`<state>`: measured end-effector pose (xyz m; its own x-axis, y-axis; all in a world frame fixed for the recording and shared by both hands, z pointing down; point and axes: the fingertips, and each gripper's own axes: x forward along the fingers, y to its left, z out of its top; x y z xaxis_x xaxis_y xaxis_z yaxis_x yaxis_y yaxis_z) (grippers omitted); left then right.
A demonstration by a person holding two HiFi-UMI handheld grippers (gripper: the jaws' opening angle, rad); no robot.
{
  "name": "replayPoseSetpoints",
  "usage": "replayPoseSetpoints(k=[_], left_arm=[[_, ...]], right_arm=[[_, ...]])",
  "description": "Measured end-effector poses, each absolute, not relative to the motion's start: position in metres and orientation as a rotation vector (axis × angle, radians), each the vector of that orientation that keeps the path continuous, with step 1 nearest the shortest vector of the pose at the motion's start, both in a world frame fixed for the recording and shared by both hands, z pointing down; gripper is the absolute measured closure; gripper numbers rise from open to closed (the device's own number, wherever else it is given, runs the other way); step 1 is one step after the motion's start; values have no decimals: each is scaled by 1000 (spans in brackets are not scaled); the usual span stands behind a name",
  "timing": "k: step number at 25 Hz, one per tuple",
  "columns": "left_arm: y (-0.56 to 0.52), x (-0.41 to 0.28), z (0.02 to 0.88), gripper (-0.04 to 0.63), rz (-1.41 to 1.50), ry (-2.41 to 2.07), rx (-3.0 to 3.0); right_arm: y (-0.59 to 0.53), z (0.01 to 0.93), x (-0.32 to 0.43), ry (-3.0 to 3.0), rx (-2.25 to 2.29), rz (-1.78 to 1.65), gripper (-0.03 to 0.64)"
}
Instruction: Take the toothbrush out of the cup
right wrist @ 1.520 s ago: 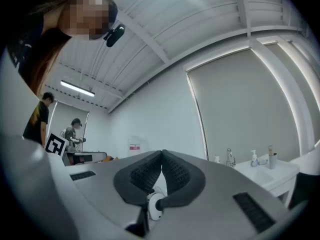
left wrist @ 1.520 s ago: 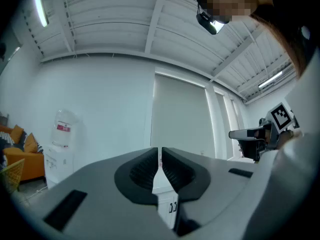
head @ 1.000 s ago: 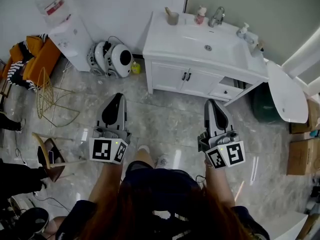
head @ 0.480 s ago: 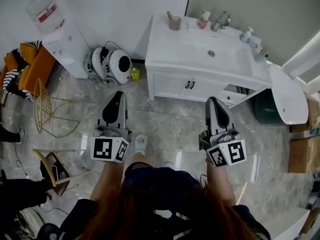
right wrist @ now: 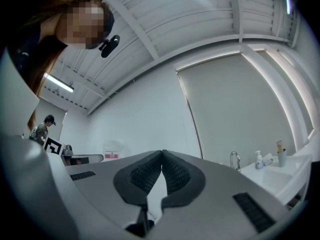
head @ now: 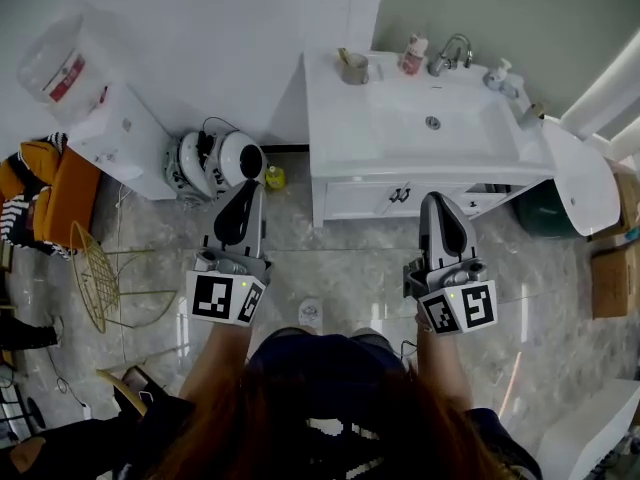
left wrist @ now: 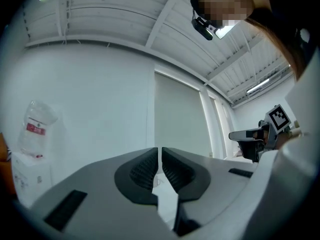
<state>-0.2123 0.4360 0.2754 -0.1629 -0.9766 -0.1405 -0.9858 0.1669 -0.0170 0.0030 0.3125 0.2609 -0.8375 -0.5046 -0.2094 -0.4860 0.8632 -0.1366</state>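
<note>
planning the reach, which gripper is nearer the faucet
Right. The right gripper is almost straight in front of the faucet; the left gripper is farther off to its left.

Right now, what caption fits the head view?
Left tongs, right tongs, both shut, facing the vanity; toothbrush in its cup.

Looks like a bathroom corner set up inside a larger work hall, not a home. Has a white vanity (head: 400,196) with sink (head: 440,133), tap (head: 452,53), bottles (head: 412,54) and cup (head: 353,68) against the wall, on glossy grey floor tiles (head: 340,263). Also holds a water cooler (head: 115,138), cardboard boxes (head: 612,280) and a wire chair (head: 110,283) (odd company for a washbasin). Overhead, a bare ribbed ceiling (right wrist: 210,19) with strip lights (right wrist: 59,83), as in a studio or workshop.
</note>
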Motion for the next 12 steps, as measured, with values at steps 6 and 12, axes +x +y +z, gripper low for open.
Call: replayPoseSetpoints(k=[6,12], left_arm=[[410,-263,288,557,140,2313,-1984],[373,-290,306,557,148,2341,-1992]], right_arm=[[291,270,-35,2815,-828,-96,603],[245,287,-63,2828,-832,-122,603]])
